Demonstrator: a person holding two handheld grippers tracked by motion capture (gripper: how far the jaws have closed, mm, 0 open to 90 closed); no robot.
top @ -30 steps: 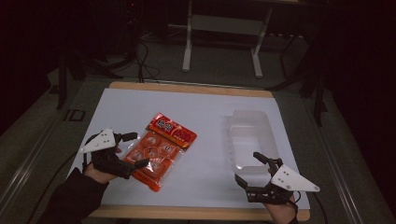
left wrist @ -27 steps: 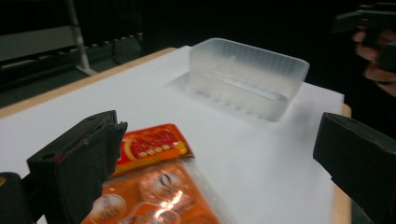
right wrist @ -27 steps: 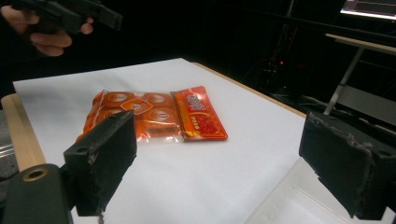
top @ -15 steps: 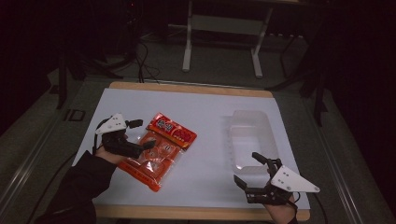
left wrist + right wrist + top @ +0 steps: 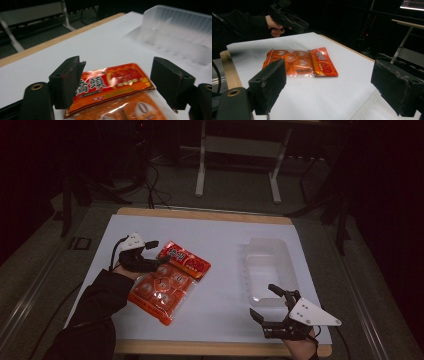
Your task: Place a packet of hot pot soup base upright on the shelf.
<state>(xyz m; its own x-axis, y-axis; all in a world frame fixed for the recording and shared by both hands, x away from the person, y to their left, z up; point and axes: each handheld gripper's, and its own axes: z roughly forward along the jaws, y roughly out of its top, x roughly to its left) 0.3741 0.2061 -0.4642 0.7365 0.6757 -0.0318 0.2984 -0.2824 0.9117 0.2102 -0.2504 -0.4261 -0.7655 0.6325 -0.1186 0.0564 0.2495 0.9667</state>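
Your right gripper sits nearest you at about 5 o'clock on the white table, jaws spread wide with nothing between them; in the right gripper view they frame bare tabletop. Just past it, at 3 o'clock, the clear plastic bin stands upright, touching nothing else. Your left gripper is at 9 o'clock, low over the top end of the orange snack bag. Its jaws have just been closing but are not pinched yet: in the left gripper view the red header of the orange snack bag lies between them, one jaw touching the bag's edge, the other apart from it. The bag lies flat, left of table centre, well apart from the bin. Beyond the table's far edge, a metal stand on the dark floor.
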